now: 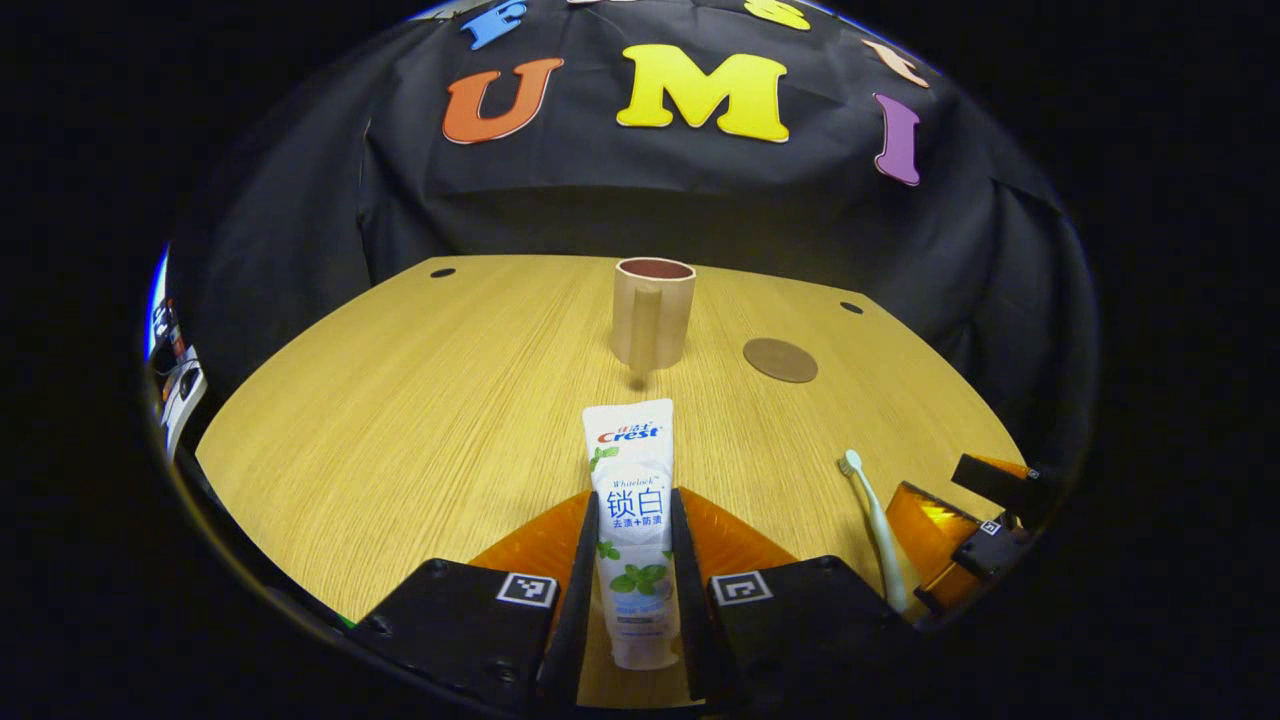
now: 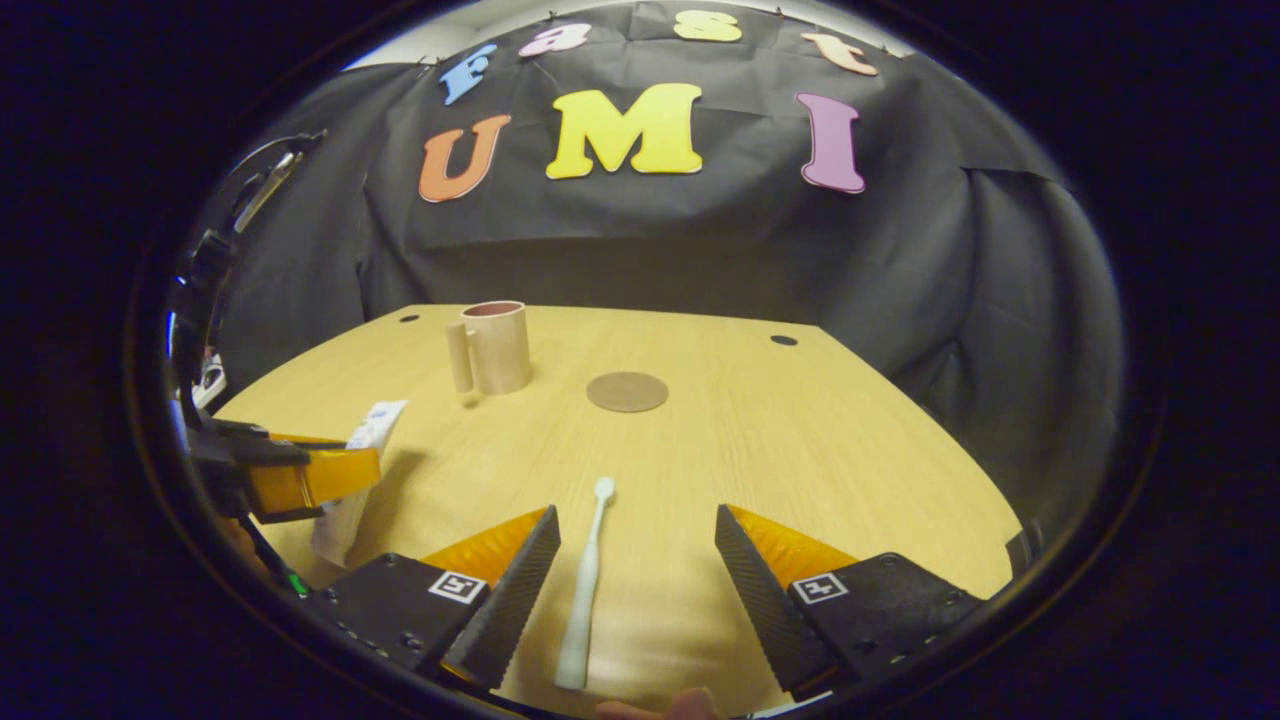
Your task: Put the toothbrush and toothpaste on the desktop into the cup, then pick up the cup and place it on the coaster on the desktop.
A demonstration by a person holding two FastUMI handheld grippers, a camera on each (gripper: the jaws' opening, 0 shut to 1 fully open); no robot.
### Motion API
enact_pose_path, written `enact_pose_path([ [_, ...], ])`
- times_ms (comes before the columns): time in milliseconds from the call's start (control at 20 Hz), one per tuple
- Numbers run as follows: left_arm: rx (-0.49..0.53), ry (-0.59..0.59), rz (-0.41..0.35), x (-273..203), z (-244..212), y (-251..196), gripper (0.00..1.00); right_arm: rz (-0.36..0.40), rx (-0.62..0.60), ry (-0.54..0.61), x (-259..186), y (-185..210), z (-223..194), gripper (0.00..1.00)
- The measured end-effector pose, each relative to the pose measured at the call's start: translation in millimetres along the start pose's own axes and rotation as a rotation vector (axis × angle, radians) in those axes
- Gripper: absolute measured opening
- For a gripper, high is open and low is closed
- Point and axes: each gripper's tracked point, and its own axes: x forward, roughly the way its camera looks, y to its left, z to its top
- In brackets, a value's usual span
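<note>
On desk at 6 o'clock: left gripper clamps toothpaste, soft, squashy, mid-body hold; right gripper gapes around toothbrush, light, slim.

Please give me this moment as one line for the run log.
left hand-held gripper: shut on toothpaste | right hand-held gripper: open around toothbrush | cup: empty, off coaster

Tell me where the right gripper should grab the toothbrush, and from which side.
Grip the toothbrush on its thicker handle, below the bristled head that points toward the cup. It lies flat along the right gripper's open fingers, so probably come straight down from above and close across its width; the narrow neck would likely slip.
</note>
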Motion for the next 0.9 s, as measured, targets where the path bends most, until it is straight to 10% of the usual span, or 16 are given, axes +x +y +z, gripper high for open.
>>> enact_pose_path([
  [350, 0.024, -0.138, 0.003, -16.7, 39.5, -0.4, 0.42, -0.014, 0.041, 0.105, 19.6, 15.7, -21.8, 0.95],
  [500, 0.055, -0.216, 0.024, -25.7, 47.8, 0.6, 0.23, -0.005, 0.04, 0.152, 29.5, 25.4, -32.4, 0.95],
  [650, 0.041, -0.173, 0.026, -17.2, 36.3, 5.3, 0.22, -0.007, 0.043, 0.147, 30.9, 25.8, -28.3, 0.81],
  [700, 0.025, -0.139, 0.022, -13.8, 29.3, 6.6, 0.3, -0.012, 0.046, 0.146, 30.4, 24.6, -27.3, 0.81],
  [800, -0.02, -0.072, 0.026, -6.6, 13.3, 13.1, 0.92, -0.005, 0.065, 0.153, 30.6, 25.9, -30.2, 0.81],
  [900, -0.057, -0.018, 0.016, 1.8, 2.9, 11.6, 0.99, 0.001, 0.073, 0.151, 29.8, 26.3, -29.9, 0.84],
])
